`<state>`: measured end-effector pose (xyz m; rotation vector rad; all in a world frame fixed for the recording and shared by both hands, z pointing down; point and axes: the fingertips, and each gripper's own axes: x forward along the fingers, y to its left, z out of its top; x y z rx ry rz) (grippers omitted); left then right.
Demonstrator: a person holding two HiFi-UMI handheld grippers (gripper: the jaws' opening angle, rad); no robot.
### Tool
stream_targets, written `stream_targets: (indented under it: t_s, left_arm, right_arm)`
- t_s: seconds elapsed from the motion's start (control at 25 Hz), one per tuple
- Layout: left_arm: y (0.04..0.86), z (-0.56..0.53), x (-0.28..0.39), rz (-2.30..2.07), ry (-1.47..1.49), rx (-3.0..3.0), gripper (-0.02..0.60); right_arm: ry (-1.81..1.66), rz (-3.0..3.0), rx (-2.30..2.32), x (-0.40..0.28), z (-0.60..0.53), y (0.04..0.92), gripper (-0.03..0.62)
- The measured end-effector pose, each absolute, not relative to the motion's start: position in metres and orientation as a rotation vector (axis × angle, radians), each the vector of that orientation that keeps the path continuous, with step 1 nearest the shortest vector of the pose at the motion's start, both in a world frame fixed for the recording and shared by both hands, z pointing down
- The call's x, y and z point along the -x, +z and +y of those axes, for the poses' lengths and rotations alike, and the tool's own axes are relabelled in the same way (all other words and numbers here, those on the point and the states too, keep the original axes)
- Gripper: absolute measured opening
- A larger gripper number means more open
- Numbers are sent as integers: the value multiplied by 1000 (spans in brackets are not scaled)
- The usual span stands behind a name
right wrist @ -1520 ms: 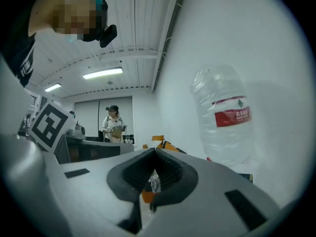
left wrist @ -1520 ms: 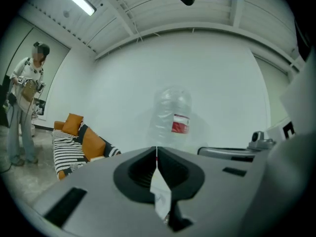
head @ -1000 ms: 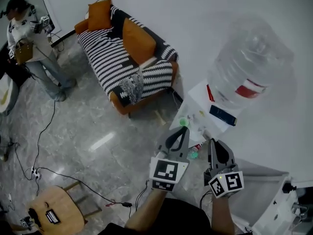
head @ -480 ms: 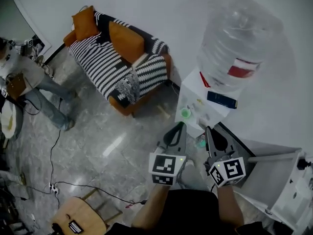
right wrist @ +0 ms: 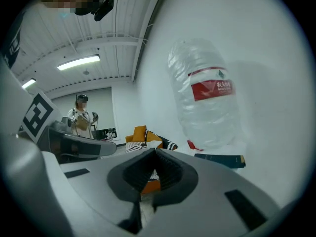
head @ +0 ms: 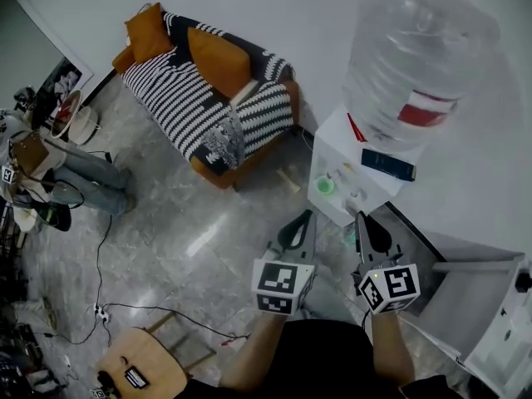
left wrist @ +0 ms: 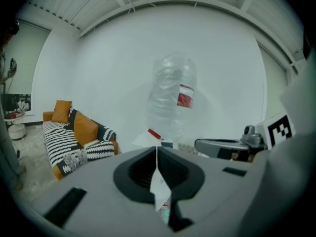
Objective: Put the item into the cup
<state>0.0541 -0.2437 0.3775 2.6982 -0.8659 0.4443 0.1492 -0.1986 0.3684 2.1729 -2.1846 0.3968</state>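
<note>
Your left gripper (head: 307, 216) and right gripper (head: 360, 217) hang side by side, both pointing at the white water dispenser (head: 332, 144). Left jaws are pressed tip to tip with nothing pinched between them. Right jaws are the same, clamped on air.

The green cup (head: 326, 186) sits at the dispenser's front edge, just beyond your two tips and between them. You see it from above as a small round green rim, mouth up, so its long axis stands upright. A small teal thing (head: 349, 238) shows low between the grippers, too small to name, and I cannot tell which thing is the item.

On top of the dispenser stands a big clear bottle (head: 420, 65) with a red label, and a dark flat box (head: 387, 165) lies beside its base. The dispenser stands against a white wall (head: 291, 15).

Left of it is a black-and-white striped sofa (head: 199, 106) with orange cushions (head: 218, 61). The floor (head: 166, 223) is glossy grey stone with a black cable (head: 100, 256) trailing over it. A wooden stool (head: 137, 364) sits near your left arm, and a person (head: 50, 169) is at the far left.
</note>
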Motion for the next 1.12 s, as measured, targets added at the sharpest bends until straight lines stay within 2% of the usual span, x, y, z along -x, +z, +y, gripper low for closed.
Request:
stream_targets:
  t_s: [0.6, 1.12]
  left_arm:
    - [471, -307, -67, -864, 579, -2508, 14]
    - [544, -356, -83, -891, 574, -2332, 14]
  right_arm:
    - [631, -2115, -2077, -157, -258, 462, 11]
    - [726, -1974, -1992, -180, -315, 554, 12]
